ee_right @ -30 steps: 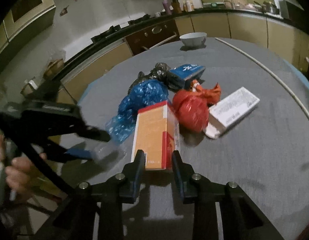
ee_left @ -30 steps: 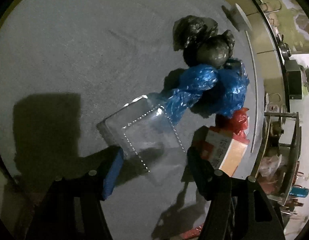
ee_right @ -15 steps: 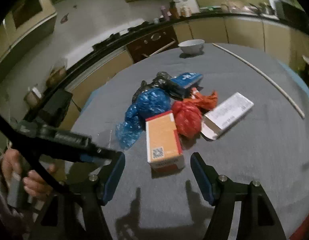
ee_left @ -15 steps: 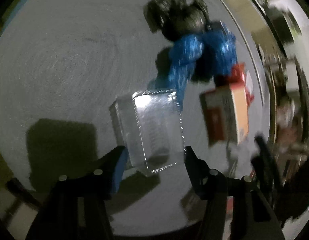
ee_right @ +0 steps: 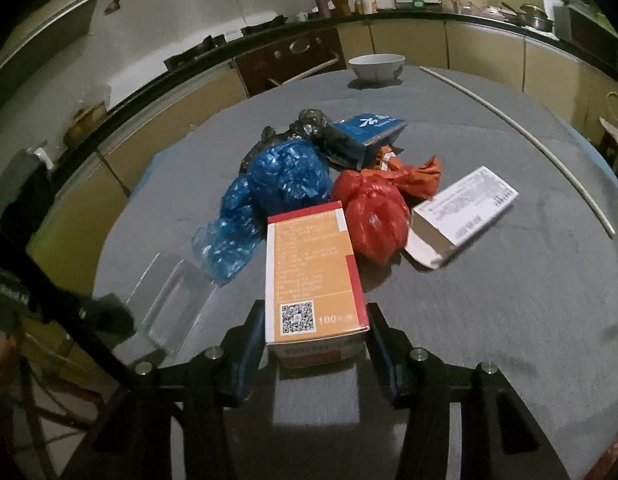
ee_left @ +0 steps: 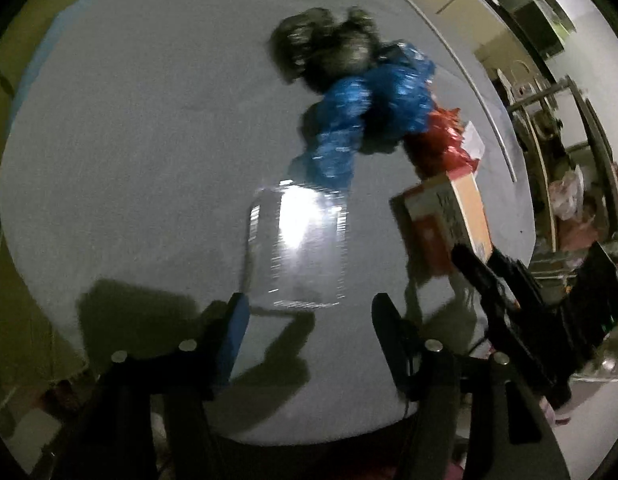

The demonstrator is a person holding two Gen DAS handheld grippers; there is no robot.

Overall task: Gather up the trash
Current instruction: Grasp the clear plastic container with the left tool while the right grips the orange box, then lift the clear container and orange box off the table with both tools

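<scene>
Clear plastic box (ee_left: 297, 246) lies left of the orange-and-red carton (ee_right: 313, 276), just ahead of your left gripper (ee_left: 307, 320), whose parted jaws have just widened. Your right gripper (ee_right: 315, 334), just narrowing, straddles that flat carton's near end without visibly clamping; the carton's long axis points away toward the crumpled blue bag (ee_right: 265, 196).

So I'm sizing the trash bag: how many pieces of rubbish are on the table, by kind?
Crumpled plastic bags: 4 (black, blue, red, orange)
Cardboard boxes: 3 (orange box, white box, blue box)
Clear plastic box: 1
Total: 8
</scene>
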